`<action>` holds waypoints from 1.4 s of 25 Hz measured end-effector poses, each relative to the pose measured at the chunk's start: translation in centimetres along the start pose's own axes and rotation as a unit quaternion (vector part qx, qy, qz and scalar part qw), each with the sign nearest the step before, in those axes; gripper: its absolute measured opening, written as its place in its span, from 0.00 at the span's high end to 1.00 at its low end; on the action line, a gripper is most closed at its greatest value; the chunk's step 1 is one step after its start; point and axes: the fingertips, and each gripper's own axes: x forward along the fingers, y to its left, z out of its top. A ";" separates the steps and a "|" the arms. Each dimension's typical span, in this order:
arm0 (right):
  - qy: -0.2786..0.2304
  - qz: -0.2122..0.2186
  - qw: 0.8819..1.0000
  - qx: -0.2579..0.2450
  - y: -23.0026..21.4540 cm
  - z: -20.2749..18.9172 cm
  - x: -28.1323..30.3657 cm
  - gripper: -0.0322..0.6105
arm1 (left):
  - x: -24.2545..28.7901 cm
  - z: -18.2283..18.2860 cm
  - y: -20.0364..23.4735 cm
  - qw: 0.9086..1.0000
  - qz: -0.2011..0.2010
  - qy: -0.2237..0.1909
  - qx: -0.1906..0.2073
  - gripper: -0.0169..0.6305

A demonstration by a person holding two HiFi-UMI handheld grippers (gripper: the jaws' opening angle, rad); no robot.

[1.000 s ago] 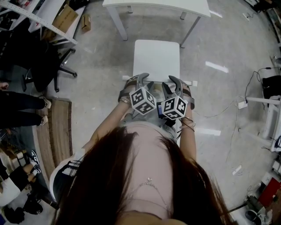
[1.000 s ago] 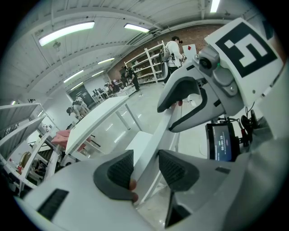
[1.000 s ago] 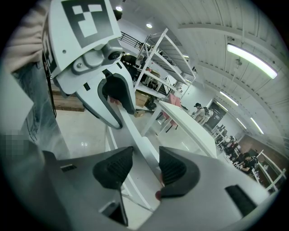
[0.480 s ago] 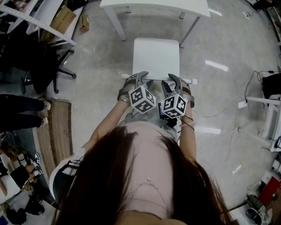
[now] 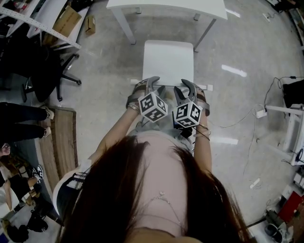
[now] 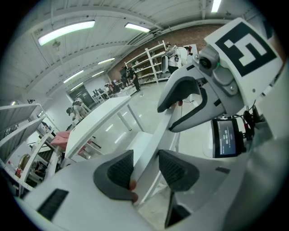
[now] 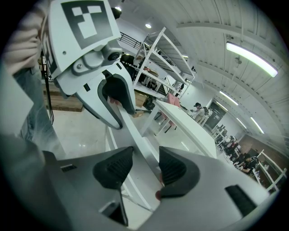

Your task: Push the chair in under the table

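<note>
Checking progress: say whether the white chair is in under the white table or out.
Out. In the head view the white chair shows its whole seat, short of the white table.

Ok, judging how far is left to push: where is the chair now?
In the head view the chair stands centre, just short of the white table at the top edge, its backrest held by the left tongs and right tongs.

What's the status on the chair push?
Left gripper and right gripper clamped on backrest. Chair short of table, not yet under. Nothing visible between them.
</note>
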 end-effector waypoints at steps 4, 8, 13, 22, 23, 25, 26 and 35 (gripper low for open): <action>-0.001 -0.001 1.000 0.000 -0.5 -0.1 0.4 0.66 | 0.5 0.3 0.3 1.000 0.001 -0.001 0.000 0.70; 0.000 -0.001 1.000 0.001 -1.1 -0.2 0.9 0.66 | 1.0 0.6 0.8 1.000 0.001 -0.002 0.001 0.70; 0.001 -0.001 1.000 0.002 -2.2 -0.3 1.6 0.66 | 1.8 1.3 1.5 1.000 0.002 -0.003 0.002 0.70; 0.003 0.003 1.000 0.004 -4.2 -0.3 3.1 0.66 | 3.3 2.3 3.2 1.000 0.001 -0.001 0.001 0.70; 0.004 0.003 1.000 0.004 -4.4 -0.3 3.3 0.66 | 3.5 2.4 3.3 1.000 0.001 -0.001 0.000 0.70; 0.005 0.005 1.000 0.003 -4.8 -0.4 3.6 0.66 | 3.9 2.6 3.7 1.000 0.001 -0.001 0.000 0.70; 0.005 0.005 1.000 0.003 -5.0 -0.4 3.7 0.66 | 4.0 2.7 3.8 1.000 0.001 -0.001 0.000 0.70; 0.001 0.005 1.000 0.000 -6.7 -0.3 5.0 0.66 | 5.3 3.6 5.2 1.000 0.000 -0.001 -0.003 0.70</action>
